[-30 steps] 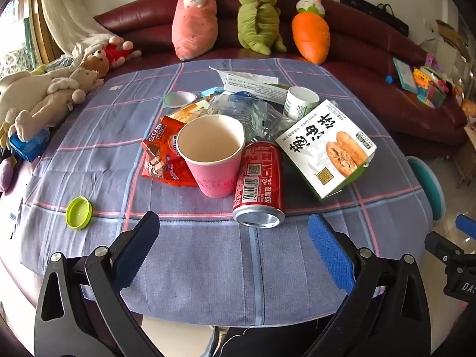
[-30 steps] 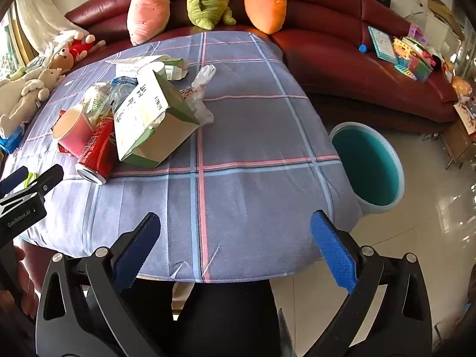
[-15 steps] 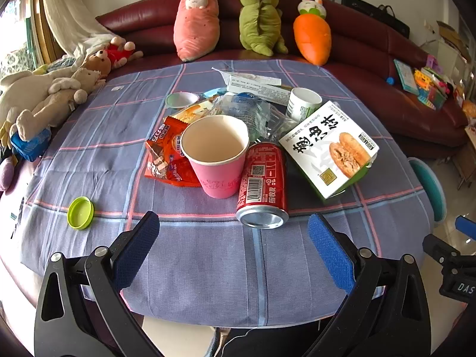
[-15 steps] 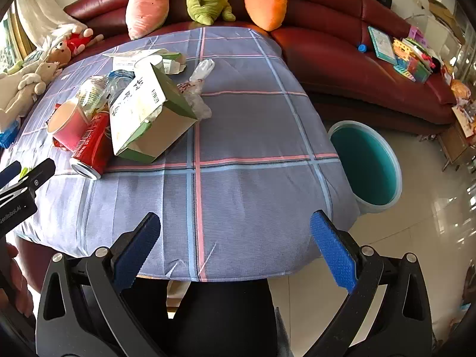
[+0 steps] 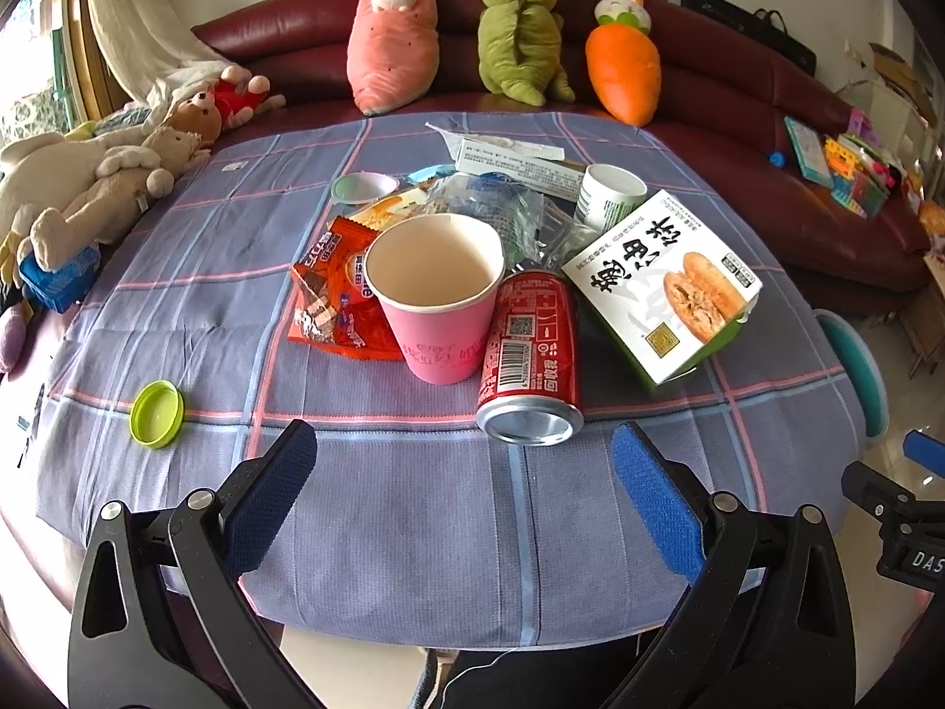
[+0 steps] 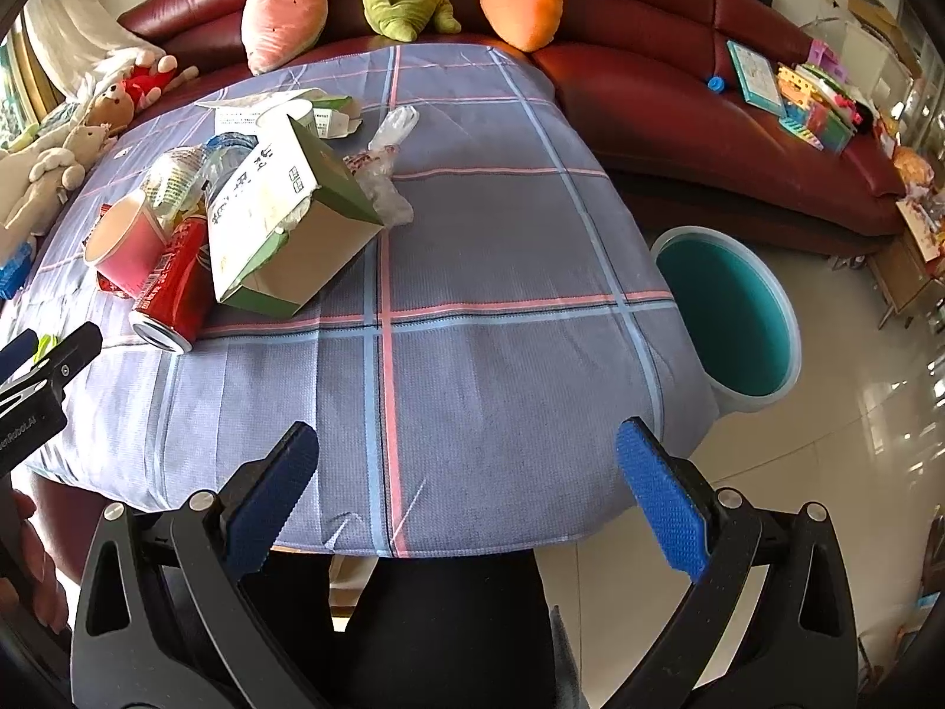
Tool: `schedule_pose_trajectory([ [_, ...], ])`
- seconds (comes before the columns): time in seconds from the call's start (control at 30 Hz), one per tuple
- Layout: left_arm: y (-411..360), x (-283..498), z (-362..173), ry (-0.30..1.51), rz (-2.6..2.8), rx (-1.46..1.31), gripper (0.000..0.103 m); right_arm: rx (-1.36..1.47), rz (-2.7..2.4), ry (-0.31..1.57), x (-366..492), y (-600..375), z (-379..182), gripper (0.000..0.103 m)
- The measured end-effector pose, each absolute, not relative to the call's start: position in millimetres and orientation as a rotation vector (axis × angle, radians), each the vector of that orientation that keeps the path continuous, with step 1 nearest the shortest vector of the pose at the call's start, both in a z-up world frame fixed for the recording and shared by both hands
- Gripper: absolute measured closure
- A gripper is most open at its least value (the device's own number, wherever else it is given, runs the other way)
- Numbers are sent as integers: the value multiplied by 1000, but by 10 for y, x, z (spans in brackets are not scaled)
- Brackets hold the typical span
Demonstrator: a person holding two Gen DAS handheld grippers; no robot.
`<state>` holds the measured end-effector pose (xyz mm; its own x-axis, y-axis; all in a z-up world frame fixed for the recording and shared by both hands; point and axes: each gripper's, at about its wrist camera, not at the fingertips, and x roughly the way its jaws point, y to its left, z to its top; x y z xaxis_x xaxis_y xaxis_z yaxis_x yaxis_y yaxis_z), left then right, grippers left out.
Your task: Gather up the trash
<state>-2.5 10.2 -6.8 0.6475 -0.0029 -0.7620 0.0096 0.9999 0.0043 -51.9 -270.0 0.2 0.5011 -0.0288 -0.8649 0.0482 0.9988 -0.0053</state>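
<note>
A pile of trash lies on the blue plaid table [image 5: 413, 508]: a red can [image 5: 530, 354] on its side, a pink paper cup [image 5: 440, 295], an orange snack wrapper [image 5: 336, 289], a white and green food box [image 5: 667, 283], a small white cup [image 5: 608, 195], clear plastic [image 5: 502, 207] and a green lid [image 5: 156, 413]. My left gripper [image 5: 463, 478] is open and empty, just in front of the can. My right gripper [image 6: 466, 484] is open and empty over the table's near right edge; the box [image 6: 283, 224] and can [image 6: 171, 301] lie far left of it.
A teal bin [image 6: 726, 313] stands on the floor right of the table. A red sofa [image 5: 768, 106] with plush toys [image 5: 514, 41] curves behind. Stuffed animals [image 5: 88, 189] lie at the left edge. Books and toys [image 6: 797, 94] sit on the sofa's right.
Both grippers have drifted slightly forward toward the table; the trash looks a little closer. Nothing was grasped or moved.
</note>
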Motion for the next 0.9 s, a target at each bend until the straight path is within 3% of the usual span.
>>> schedule_pose_trajectory([
  [0.9,113,-7,-180,890,-21,8,3,22,-54,1064,-484,-2698,-86,6],
])
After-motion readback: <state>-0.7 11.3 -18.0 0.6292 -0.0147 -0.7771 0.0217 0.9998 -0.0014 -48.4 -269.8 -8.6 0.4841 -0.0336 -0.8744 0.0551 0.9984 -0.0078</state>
